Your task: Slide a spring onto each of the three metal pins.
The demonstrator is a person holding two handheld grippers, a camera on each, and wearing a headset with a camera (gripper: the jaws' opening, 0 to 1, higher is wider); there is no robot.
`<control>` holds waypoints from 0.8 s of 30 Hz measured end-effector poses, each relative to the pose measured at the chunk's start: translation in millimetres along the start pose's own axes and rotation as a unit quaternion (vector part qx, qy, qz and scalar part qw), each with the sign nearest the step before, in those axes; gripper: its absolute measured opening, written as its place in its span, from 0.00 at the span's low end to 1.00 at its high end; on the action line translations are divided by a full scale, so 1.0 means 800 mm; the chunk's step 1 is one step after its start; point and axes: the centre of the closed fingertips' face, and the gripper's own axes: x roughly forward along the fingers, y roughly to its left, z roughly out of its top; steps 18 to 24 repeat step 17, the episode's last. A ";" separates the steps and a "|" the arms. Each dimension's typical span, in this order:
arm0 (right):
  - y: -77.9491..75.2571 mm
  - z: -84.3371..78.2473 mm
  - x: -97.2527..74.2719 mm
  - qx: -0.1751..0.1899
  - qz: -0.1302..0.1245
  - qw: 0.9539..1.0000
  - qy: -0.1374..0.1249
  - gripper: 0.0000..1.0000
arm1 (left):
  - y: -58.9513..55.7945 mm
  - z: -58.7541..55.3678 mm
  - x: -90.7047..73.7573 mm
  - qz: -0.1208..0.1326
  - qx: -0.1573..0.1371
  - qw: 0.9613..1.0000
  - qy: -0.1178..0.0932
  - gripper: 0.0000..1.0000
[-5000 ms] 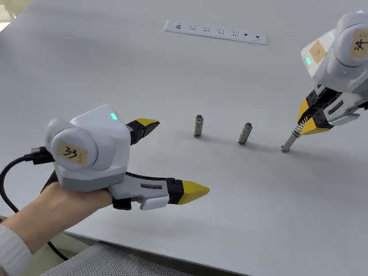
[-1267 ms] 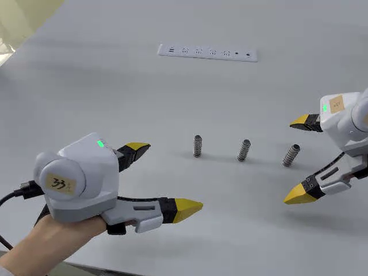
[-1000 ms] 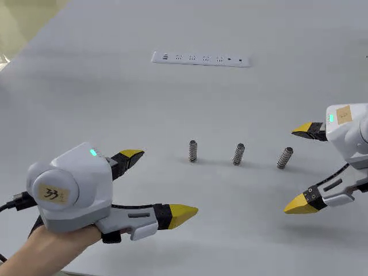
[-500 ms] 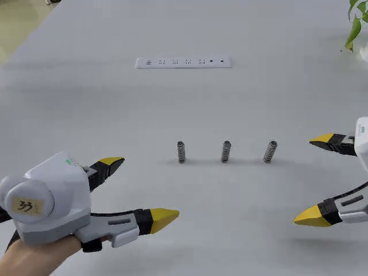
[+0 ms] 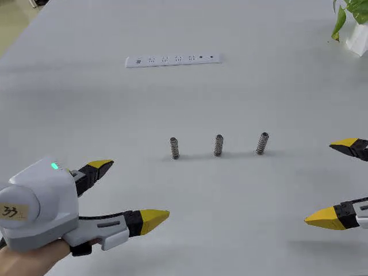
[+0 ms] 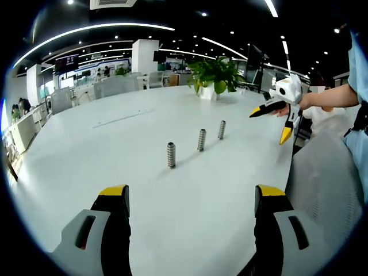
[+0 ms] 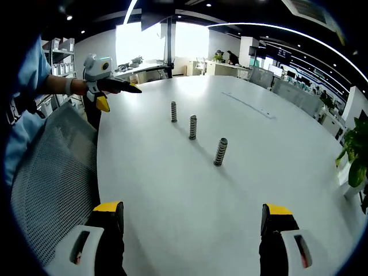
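Note:
Three springs stand upright in a row on the grey table, each over a pin: left spring (image 5: 174, 148), middle spring (image 5: 218, 145), right spring (image 5: 263, 143). The pins themselves are hidden inside the coils. My left gripper (image 5: 129, 191) is open at the near left, well short of the row, with nothing between its jaws. At the right edge my right gripper (image 5: 333, 179) is open and holds nothing. In the left gripper view the springs (image 6: 201, 140) stand ahead of the left gripper (image 6: 192, 192). From the right gripper (image 7: 193, 210) the row of springs (image 7: 193, 127) runs away to the left.
A white power strip (image 5: 172, 60) lies at the back of the table. A potted plant (image 5: 355, 26) stands at the far right corner. A grey mesh chair (image 7: 52, 172) sits by the table's near edge.
Five seconds ago my right gripper was shut on a spring above the right pin. That spring now stands on the pin, and the right gripper has opened and drawn back to the right. The head camera has shifted.

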 end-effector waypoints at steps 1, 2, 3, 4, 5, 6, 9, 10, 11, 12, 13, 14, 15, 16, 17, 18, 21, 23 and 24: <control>0.000 -0.001 -0.002 0.004 -0.001 1.000 -0.002 0.99 | 0.000 -0.001 0.000 0.000 -0.001 1.000 0.000 0.89; 0.000 -0.001 -0.004 0.009 -0.004 1.000 -0.006 0.99 | 0.000 -0.002 -0.002 0.000 -0.002 1.000 0.002 0.89; -0.001 -0.002 -0.005 0.010 -0.005 1.000 -0.007 0.99 | 0.001 -0.002 -0.002 0.001 -0.002 1.000 0.002 0.89; -0.001 -0.003 -0.007 0.014 -0.007 1.000 -0.008 0.99 | 0.000 -0.003 -0.003 0.001 -0.003 1.000 0.003 0.89; -0.001 -0.003 -0.009 0.016 -0.007 1.000 -0.008 0.99 | -0.001 -0.004 -0.003 0.001 -0.005 1.000 0.003 0.89; 0.000 -0.004 -0.010 0.017 -0.008 1.000 -0.009 0.99 | -0.001 -0.004 -0.004 0.002 -0.005 1.000 0.003 0.89; 0.001 -0.006 -0.011 0.018 -0.006 1.000 -0.010 0.99 | -0.002 -0.004 -0.004 0.002 -0.006 1.000 0.003 0.89; 0.000 -0.006 -0.011 0.018 -0.007 1.000 -0.010 0.99 | -0.002 -0.004 -0.004 0.004 -0.006 1.000 0.002 0.89; 0.000 -0.006 -0.012 0.018 -0.008 1.000 -0.011 0.99 | -0.002 -0.004 -0.004 0.003 -0.006 1.000 0.002 0.89; -0.001 -0.005 -0.012 0.020 -0.010 1.000 -0.013 0.99 | -0.002 -0.003 -0.004 0.004 -0.007 1.000 0.001 0.88; -0.001 -0.004 -0.013 0.021 -0.010 1.000 -0.015 0.99 | -0.002 -0.002 -0.004 0.005 -0.007 1.000 -0.001 0.89; 0.000 -0.003 -0.013 0.022 -0.010 1.000 -0.016 0.99 | -0.003 -0.001 -0.004 0.005 -0.009 1.000 -0.001 0.88; 0.000 -0.003 -0.013 0.021 -0.010 1.000 -0.016 0.99 | -0.002 -0.001 -0.004 0.006 -0.009 1.000 -0.002 0.88; 0.000 -0.003 -0.013 0.021 -0.010 1.000 -0.016 0.99 | -0.003 -0.001 -0.004 0.006 -0.009 1.000 -0.002 0.89; 0.001 -0.002 -0.013 0.021 -0.009 1.000 -0.017 0.99 | -0.003 -0.001 -0.005 0.005 -0.008 1.000 -0.001 0.89; 0.001 -0.002 -0.013 0.021 -0.009 1.000 -0.017 0.99 | -0.003 -0.001 -0.005 0.005 -0.008 1.000 -0.001 0.89; 0.001 -0.002 -0.013 0.021 -0.009 1.000 -0.017 0.99 | -0.003 -0.001 -0.005 0.005 -0.008 1.000 -0.001 0.89; 0.001 -0.002 -0.013 0.021 -0.009 1.000 -0.017 0.99 | -0.003 -0.001 -0.005 0.005 -0.008 1.000 -0.001 0.89; 0.001 -0.002 -0.013 0.021 -0.009 1.000 -0.017 0.99 | -0.003 -0.001 -0.005 0.005 -0.008 1.000 -0.001 0.89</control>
